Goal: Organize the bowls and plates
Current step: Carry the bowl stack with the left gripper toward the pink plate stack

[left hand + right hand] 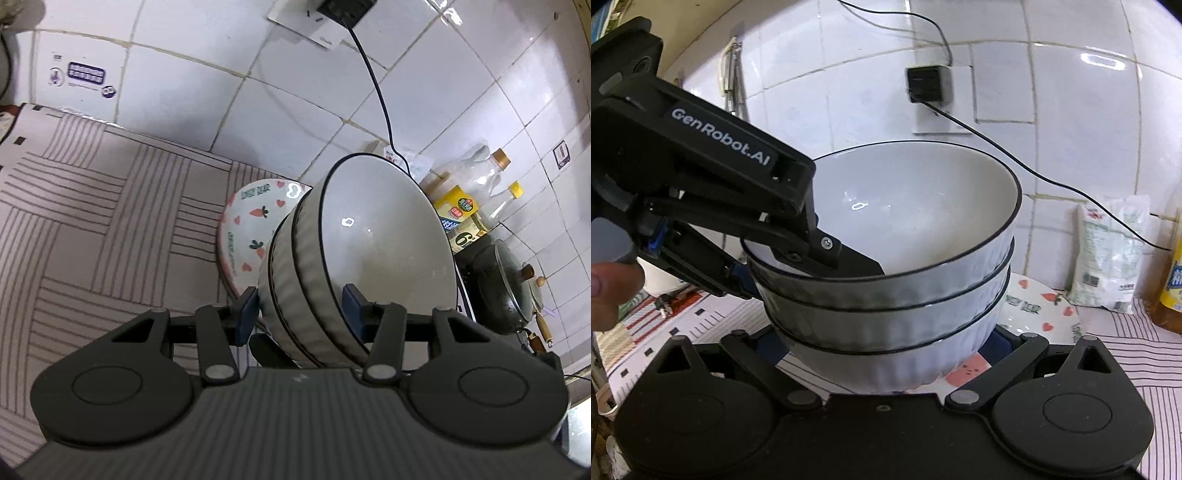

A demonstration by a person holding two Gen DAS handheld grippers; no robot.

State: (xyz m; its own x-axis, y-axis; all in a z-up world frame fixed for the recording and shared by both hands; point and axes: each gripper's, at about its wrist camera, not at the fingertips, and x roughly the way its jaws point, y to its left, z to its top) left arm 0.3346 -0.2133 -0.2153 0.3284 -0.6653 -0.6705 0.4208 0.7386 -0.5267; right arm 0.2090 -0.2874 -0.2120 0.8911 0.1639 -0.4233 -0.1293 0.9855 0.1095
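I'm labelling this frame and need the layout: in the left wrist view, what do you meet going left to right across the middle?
Striped mat → carrot-print plate → stacked grey bowls, clamped in the left gripper → condiment bottles → dark pot.

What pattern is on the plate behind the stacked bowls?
White plate with red hearts, carrots and lettering; clearest in the left wrist view.

Between the left fingers (245, 314) sat the stack of three white ribbed bowls (369, 240), blocking passage ahead. Left of them, the striped cloth counter (92, 221) lay open. Beyond, the carrot-printed plate (251, 229); right, clear bottles (480, 177) and black lidded pot (498, 288) crowded the tiled wall (221, 74).
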